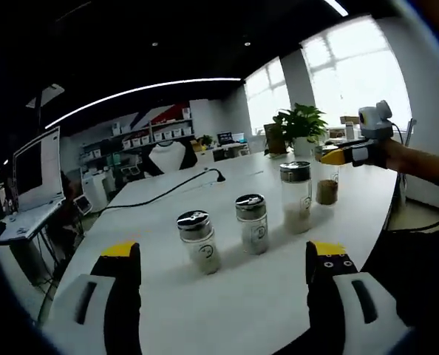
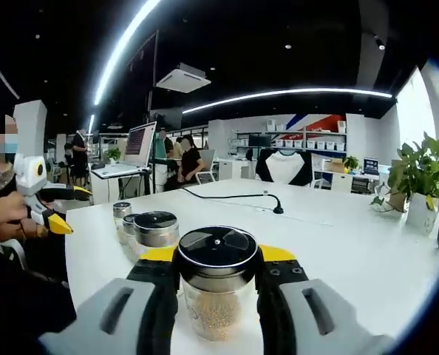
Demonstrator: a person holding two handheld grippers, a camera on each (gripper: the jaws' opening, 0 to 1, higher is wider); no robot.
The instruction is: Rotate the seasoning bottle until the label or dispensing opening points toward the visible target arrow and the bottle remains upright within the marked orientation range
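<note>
Right gripper clamps a seasoning bottle; left gripper hovers with jaws spread.

In the right gripper view, the right gripper [image 2: 216, 285] has its yellow-tipped jaws closed against the glass sides of the seasoning bottle [image 2: 216, 285], upright at 6 o'clock on the white tabletop [image 2: 338, 244], its round dark lid shiny. In the left gripper view, the left gripper [image 1: 223, 262] is level above the tabletop, jaws wide apart and holding nothing, three lidded jars [image 1: 252, 222] standing at 12 o'clock.
</note>
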